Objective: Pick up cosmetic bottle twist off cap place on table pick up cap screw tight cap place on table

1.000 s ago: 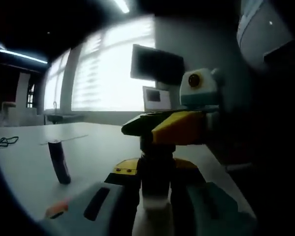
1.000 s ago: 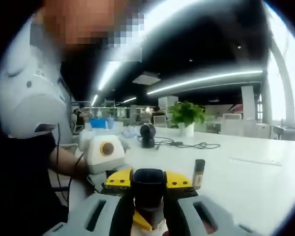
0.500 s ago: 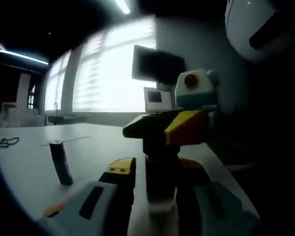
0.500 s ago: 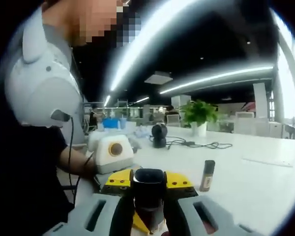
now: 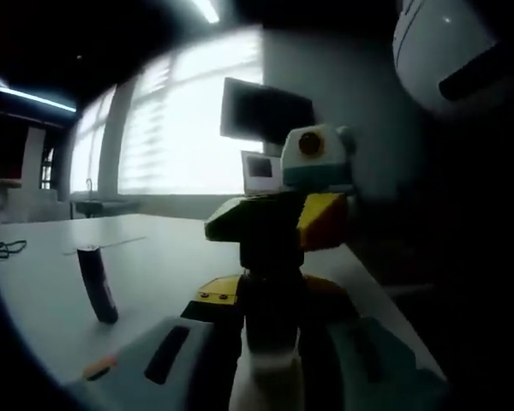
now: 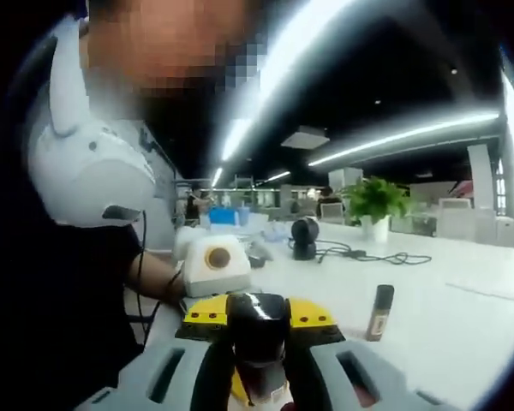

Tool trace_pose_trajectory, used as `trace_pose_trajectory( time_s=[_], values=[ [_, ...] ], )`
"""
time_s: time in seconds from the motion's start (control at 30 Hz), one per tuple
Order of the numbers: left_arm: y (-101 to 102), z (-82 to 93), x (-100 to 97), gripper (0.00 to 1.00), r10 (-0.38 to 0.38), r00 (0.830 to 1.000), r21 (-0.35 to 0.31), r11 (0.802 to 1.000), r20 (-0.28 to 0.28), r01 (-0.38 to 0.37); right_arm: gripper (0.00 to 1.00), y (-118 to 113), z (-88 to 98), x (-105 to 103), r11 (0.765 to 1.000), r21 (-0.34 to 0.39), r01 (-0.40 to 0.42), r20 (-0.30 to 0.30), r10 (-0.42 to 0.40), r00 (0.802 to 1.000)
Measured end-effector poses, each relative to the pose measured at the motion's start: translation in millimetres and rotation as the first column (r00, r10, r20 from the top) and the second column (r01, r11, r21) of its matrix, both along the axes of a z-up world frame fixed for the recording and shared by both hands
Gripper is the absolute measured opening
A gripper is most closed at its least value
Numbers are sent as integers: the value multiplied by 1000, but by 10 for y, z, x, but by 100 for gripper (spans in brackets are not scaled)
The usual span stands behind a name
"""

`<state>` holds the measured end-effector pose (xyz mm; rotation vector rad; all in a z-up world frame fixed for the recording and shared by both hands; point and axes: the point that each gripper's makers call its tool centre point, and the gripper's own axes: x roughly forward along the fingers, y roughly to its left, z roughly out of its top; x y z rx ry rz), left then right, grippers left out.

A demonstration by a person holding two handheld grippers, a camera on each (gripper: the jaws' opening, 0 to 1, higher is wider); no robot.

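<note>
At nine o'clock, the person (image 6: 60, 282) wears a black short-sleeved top, a white padded harness (image 6: 86, 171) and a thin dark cable (image 6: 142, 257).

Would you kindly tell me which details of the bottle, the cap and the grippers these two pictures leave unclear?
- Left gripper view: the cosmetic bottle is backlit by the windows; its label and lower end are dark, hidden between the left gripper.
- Left gripper view: whether the cap is loose or threaded; the right gripper covers the joint.
- Right gripper view: the bottle below the cap is cut off by the bottom edge.
- Right gripper view: the small standing tube is too small to identify.
</note>
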<state>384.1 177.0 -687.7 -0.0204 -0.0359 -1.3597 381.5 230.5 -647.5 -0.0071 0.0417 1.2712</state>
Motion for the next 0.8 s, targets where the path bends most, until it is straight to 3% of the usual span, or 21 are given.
trace_pose_trajectory(
  time_s=[0.23, 0.43, 0.73, 0.8],
  values=[
    [-2, -6, -14, 15, -8, 1000, 0, 1000, -14, 8, 17, 4, -3, -19, 985, 33, -171, -49, 172, 984],
    [-4, -7, -21, 15, -11, 1000, -1, 1000, -18, 11, 17, -71, -6, 18, 966, 55, -252, -47, 255, 966],
    [-8, -12, -34, 15, -22, 1000, 0, 1000, -19, 22, 17, -143, -2, 13, 917, 75, -392, -43, 395, 918],
    [-4, -12, -25, 15, -20, 1000, -2, 1000, -23, 20, 17, -407, -27, 139, 908, 79, -412, -46, 416, 908]
  ],
)
